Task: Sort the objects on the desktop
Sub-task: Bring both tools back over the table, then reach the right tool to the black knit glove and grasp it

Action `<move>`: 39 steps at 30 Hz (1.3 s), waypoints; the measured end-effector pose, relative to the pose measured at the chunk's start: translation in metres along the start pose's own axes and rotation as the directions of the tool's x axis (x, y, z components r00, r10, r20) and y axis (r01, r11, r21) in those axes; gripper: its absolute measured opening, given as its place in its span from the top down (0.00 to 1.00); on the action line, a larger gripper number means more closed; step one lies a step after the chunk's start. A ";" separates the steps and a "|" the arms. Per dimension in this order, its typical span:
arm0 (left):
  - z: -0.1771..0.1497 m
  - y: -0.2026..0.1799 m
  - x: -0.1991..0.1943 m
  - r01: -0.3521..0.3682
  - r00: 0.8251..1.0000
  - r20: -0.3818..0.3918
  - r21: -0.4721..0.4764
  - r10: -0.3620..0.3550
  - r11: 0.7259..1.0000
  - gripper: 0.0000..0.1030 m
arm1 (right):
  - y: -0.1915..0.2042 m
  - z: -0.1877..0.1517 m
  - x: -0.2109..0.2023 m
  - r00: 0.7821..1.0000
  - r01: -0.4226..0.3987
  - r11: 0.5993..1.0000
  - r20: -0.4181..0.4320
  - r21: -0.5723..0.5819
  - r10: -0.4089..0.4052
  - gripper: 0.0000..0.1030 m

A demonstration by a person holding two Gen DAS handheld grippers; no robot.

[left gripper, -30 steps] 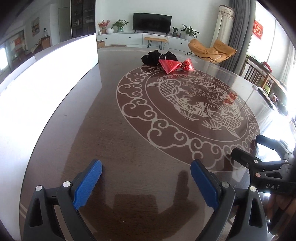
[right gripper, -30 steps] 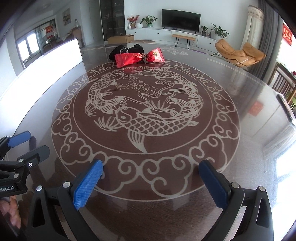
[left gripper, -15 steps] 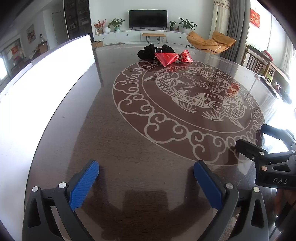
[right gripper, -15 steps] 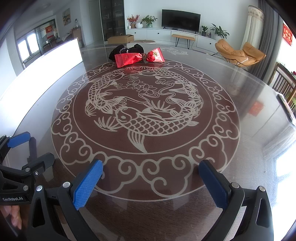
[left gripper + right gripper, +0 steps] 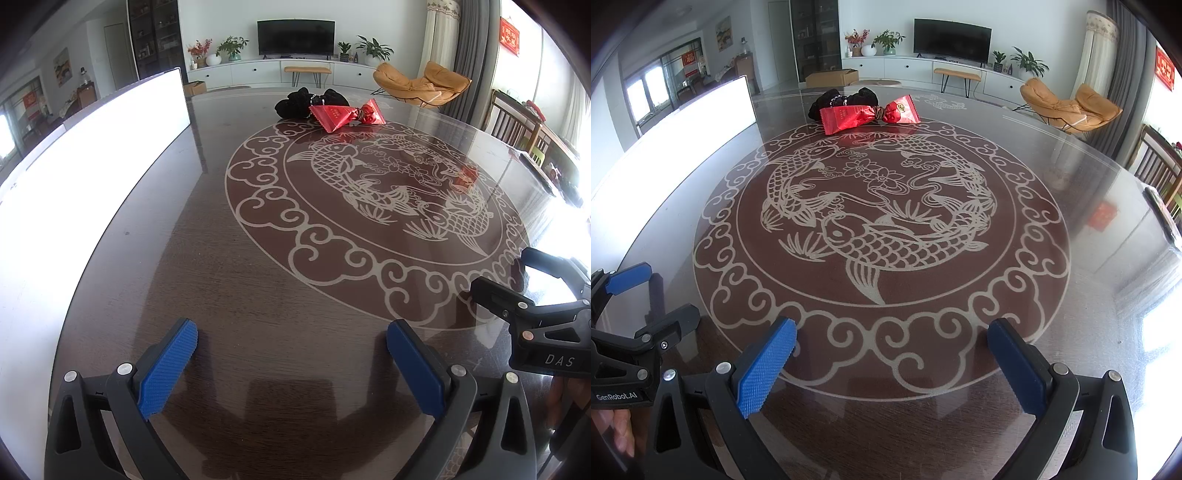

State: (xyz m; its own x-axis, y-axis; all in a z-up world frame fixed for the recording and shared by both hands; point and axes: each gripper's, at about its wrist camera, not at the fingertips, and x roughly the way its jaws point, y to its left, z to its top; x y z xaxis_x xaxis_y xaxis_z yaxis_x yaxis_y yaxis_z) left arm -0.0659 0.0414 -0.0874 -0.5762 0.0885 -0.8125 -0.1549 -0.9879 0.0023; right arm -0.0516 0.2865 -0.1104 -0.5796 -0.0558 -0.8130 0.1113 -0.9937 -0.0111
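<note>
While left tool [image 5: 291, 363] gapes, red wrapper [image 5: 345, 115] far ahead (table's far side).

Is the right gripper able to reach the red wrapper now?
Probably yes: the right gripper is open, and only bare table lies between it and the red wrapper, which is far across.

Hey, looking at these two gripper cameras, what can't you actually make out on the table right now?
- Black bundle: both views, its near side is covered by the red wrapper; too far to identify.
- Print on the red wrapper: too small in both views.
- Flat dark thing at the table's right edge: cut off by the fisheye border in the right wrist view, lost in glare in the left wrist view.
</note>
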 end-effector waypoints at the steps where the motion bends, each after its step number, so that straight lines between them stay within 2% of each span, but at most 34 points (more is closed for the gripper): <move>1: 0.000 0.000 0.000 0.000 1.000 0.000 0.000 0.000 1.000 0.00 | 0.000 0.000 0.000 1.000 0.000 1.000 0.000 0.000 0.000 0.00; 7: 0.000 0.000 0.000 -0.003 1.000 0.000 -0.001 0.003 1.000 0.00 | 0.000 0.000 0.000 1.000 0.000 1.000 0.000 0.000 0.000 0.00; 10: -0.002 0.010 -0.004 -0.062 0.998 0.006 -0.066 0.062 0.996 0.00 | 0.000 0.000 0.000 1.000 0.000 1.000 0.000 0.000 0.000 0.00; 12: -0.003 0.019 -0.005 -0.035 0.999 0.014 -0.112 0.037 0.993 0.00 | 0.000 0.001 0.000 1.000 -0.006 1.000 0.001 -0.004 0.006 0.00; 15: -0.002 0.017 -0.004 -0.045 0.999 0.008 -0.105 0.046 0.993 0.00 | -0.002 0.014 0.010 0.999 -0.054 0.996 -0.005 -0.066 0.054 0.00; 18: -0.001 0.013 -0.001 -0.059 0.998 -0.002 -0.080 0.059 0.995 0.00 | -0.019 0.050 0.026 0.994 -0.111 0.994 0.008 -0.008 0.111 0.00; 23: -0.001 0.013 -0.002 -0.057 0.998 -0.002 -0.081 0.057 0.995 0.00 | -0.042 0.152 0.058 0.978 -0.190 0.973 0.114 0.134 0.175 0.00; 25: -0.001 0.013 -0.002 -0.054 0.999 -0.003 -0.081 0.054 0.995 0.00 | -0.041 0.193 0.084 0.975 -0.212 0.963 0.103 0.168 0.197 0.00; 27: -0.001 0.013 -0.002 -0.052 0.999 -0.003 -0.081 0.052 0.995 0.00 | -0.039 0.223 0.108 0.980 -0.194 0.956 0.098 0.222 0.176 0.00; 29: -0.001 0.013 -0.002 -0.053 0.999 -0.003 -0.081 0.052 0.995 0.00 | -0.035 0.242 0.127 0.984 -0.170 0.943 0.100 0.287 0.147 0.00; 32: -0.001 0.013 -0.002 -0.050 0.999 -0.003 -0.079 0.050 0.996 0.00 | -0.024 0.254 0.151 0.983 -0.180 0.916 0.107 0.357 0.151 0.00; 34: 0.000 0.013 -0.002 -0.050 0.999 -0.003 -0.078 0.050 0.996 0.00 | -0.009 0.260 0.167 0.987 -0.159 0.934 0.070 0.320 0.144 0.00; 35: 0.000 0.013 -0.002 -0.050 0.999 -0.003 -0.078 0.050 0.996 0.00 | 0.002 0.262 0.172 0.989 -0.147 0.951 0.049 0.271 0.139 0.06; 36: 0.000 0.013 -0.002 -0.050 0.999 -0.003 -0.078 0.050 0.996 0.00 | 0.013 0.263 0.174 0.990 -0.140 0.968 0.040 0.207 0.134 0.19; 38: 0.000 0.013 -0.002 -0.050 0.999 -0.003 -0.078 0.050 0.996 0.00 | 0.029 0.260 0.168 0.981 -0.190 0.976 0.060 0.107 0.185 0.31; 39: 0.000 0.013 -0.002 -0.050 0.999 -0.003 -0.078 0.050 0.996 0.00 | 0.035 0.256 0.164 0.978 -0.206 0.976 0.057 0.064 0.202 0.34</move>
State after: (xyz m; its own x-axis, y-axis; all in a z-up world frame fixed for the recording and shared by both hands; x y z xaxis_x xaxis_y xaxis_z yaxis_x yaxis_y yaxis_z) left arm -0.0665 0.0285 -0.0861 -0.5806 0.0387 -0.8133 -0.0626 -0.9980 -0.0028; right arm -0.3498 0.2175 -0.0952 -0.5900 -0.2610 -0.7640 0.1758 -0.9651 0.1939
